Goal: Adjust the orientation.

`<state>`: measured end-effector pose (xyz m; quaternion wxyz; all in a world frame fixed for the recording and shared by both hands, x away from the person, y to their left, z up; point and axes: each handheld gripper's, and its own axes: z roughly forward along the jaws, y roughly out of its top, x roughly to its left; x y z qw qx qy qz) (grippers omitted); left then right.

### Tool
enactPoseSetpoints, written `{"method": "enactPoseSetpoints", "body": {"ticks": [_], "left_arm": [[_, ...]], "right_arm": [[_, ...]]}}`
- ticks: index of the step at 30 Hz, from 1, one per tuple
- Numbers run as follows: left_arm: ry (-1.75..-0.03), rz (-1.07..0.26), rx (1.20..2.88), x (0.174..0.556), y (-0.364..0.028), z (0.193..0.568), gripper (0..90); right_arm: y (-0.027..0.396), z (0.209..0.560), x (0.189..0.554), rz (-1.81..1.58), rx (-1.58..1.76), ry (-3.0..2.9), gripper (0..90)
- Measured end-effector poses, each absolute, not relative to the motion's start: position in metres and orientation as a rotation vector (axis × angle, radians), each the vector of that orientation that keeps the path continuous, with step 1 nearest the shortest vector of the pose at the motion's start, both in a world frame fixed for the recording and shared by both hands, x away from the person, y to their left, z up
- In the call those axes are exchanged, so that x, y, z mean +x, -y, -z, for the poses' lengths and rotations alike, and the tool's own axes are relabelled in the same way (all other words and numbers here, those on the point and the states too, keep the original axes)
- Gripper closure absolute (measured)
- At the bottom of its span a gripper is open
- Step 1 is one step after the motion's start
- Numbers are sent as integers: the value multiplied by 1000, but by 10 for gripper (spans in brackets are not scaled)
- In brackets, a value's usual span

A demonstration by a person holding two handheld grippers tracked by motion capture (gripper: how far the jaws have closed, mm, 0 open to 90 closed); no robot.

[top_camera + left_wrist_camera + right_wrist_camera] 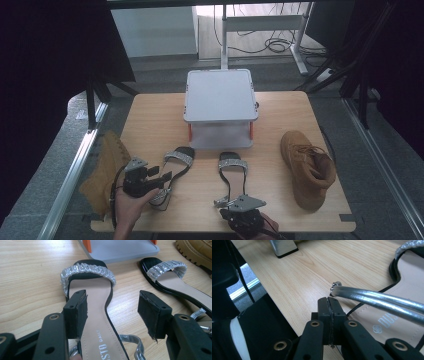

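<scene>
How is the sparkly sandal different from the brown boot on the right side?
The sandal is flat, open and black with a glittery silver strap; the boot is tall, closed, tan and laced. The sandal is slim, the boot bulky. The sandal points toward the white stand; the boot sits angled. Both rest on the wooden table.

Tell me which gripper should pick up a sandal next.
Left. The left gripper stands open with the left sandal between its jaws; the right gripper is shut, empty, beside the other sandal's silver strap.

High view looks down; claw views skim the shared sandals (231, 172) closely.
</scene>
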<state>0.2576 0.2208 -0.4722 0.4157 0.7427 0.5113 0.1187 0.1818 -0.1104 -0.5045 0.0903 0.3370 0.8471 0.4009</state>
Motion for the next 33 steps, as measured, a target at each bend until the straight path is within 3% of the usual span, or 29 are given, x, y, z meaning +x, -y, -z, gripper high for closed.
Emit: {"method": "enactPoseSetpoints", "body": {"ticks": [33], "left_arm": [[-1274,-291,1888,257,-220,474,405]], "right_arm": [[191,503,187,-1159,1211,-2354,877]]}}
